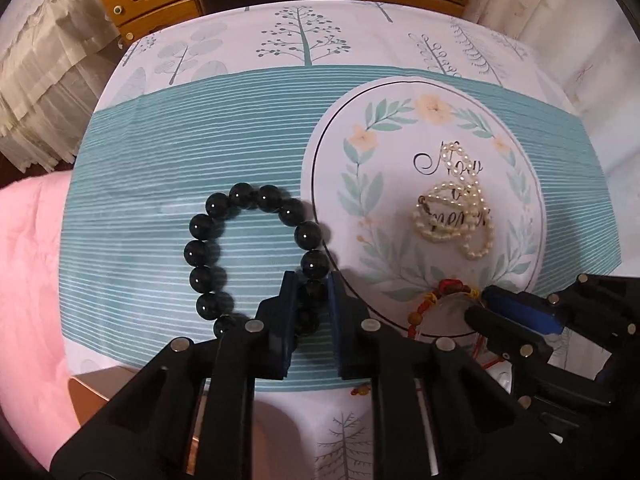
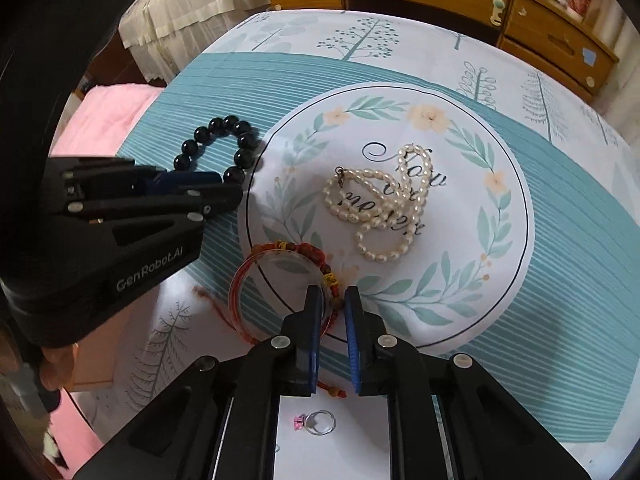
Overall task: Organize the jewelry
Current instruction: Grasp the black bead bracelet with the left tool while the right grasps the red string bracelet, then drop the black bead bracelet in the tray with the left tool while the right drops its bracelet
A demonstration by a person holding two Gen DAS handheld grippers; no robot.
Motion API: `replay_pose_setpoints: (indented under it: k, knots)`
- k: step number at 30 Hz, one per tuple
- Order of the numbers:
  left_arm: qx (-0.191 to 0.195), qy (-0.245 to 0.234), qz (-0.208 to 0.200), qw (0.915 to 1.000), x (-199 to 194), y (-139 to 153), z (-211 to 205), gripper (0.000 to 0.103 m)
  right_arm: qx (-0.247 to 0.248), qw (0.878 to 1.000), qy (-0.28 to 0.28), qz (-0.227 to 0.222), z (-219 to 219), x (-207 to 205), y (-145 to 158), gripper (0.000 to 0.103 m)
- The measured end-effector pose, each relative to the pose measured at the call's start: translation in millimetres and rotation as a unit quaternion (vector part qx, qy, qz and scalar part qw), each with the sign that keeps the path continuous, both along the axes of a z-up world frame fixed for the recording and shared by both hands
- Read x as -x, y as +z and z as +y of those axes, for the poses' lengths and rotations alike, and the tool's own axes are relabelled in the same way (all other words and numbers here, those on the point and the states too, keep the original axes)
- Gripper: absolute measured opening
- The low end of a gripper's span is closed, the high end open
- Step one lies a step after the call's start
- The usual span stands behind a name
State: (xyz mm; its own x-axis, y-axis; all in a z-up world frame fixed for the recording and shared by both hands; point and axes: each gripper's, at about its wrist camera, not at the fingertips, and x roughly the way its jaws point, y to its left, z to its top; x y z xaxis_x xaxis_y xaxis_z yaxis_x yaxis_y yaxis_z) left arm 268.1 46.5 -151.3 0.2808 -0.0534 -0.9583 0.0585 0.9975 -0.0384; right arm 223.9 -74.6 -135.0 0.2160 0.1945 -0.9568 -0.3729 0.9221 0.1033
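Teal-striped tree-print tablecloth (image 1: pixel 200 128) lying before wooden drawers (image 1: pixel 152 0) | left gripper (image 1: pixel 313 300) clamping black bead bracelet (image 1: pixel 200 248) | right gripper (image 2: pixel 334 308) pinching red-orange bracelet (image 2: pixel 280 248)

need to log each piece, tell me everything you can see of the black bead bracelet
The black bead bracelet is an open ring of large, round, glossy dark beads, glass or stone by the look. It lies flat on the teal striped cloth, its right side at the edge of the round floral mat. The left gripper has its jaws closed on a bead at the near right side.
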Motion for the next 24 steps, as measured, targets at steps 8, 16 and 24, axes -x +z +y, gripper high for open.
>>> replay_pose_setpoints:
  k: [8, 16, 24]
  knots:
    - [0.033, 0.015, -0.056, 0.9978, 26, 51, 16, 0.012, -0.019, 0.999, -0.011, -0.024, -14, 18, 28, 0.011]
    - [0.057, 0.034, -0.134, 0.9887, 82, 131, 56, 0.012, -0.038, 0.997, -0.005, -0.069, -1, 47, 78, 0.011]
    - [0.043, 0.069, -0.194, 0.9776, 165, 189, 101, 0.012, -0.074, 0.991, 0.019, -0.106, 34, 88, 128, 0.011]
